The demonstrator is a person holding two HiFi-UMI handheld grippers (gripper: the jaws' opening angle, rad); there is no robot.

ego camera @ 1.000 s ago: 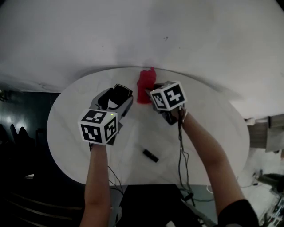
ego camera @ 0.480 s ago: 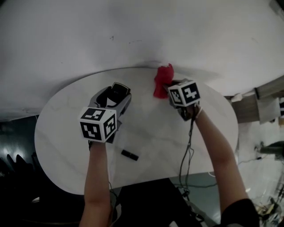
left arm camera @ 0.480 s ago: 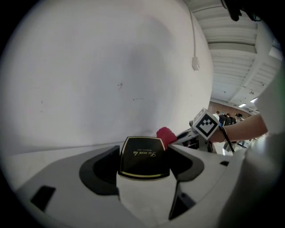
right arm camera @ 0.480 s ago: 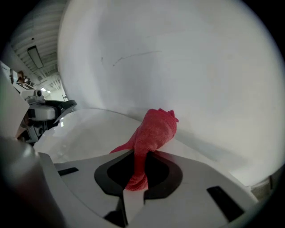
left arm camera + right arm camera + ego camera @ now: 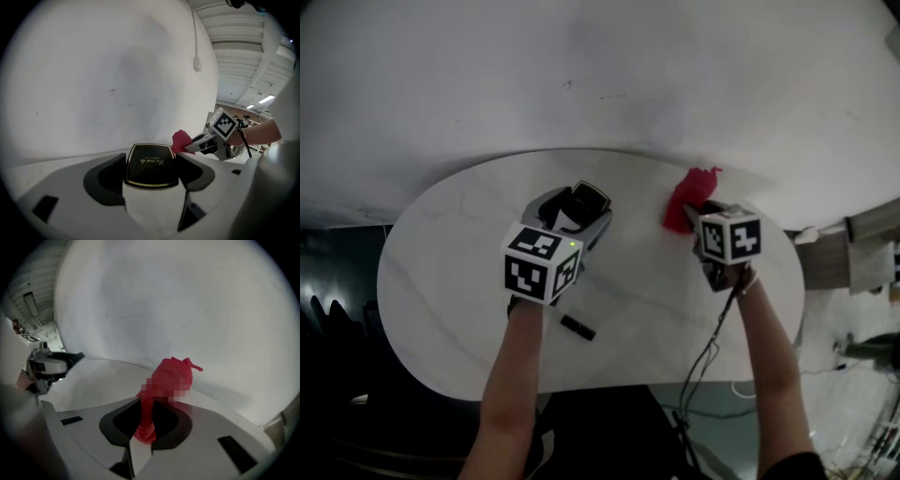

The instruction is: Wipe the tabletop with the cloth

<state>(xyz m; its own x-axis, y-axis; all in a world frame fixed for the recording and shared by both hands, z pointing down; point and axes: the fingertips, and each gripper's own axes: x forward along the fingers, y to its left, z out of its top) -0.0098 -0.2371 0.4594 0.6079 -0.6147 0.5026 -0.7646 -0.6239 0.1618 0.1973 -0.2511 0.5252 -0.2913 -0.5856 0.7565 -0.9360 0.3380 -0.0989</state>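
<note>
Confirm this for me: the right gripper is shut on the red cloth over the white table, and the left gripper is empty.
Not quite. The left gripper is not empty: the left gripper view shows its jaws closed on a black-faced box with a gold border. The rest holds: the right gripper is shut on the red cloth over the white table.

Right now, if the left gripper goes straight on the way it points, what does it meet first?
Probably the white wall past the table's far edge; the path looks free. The red cloth and right gripper lie off to its right.
</note>
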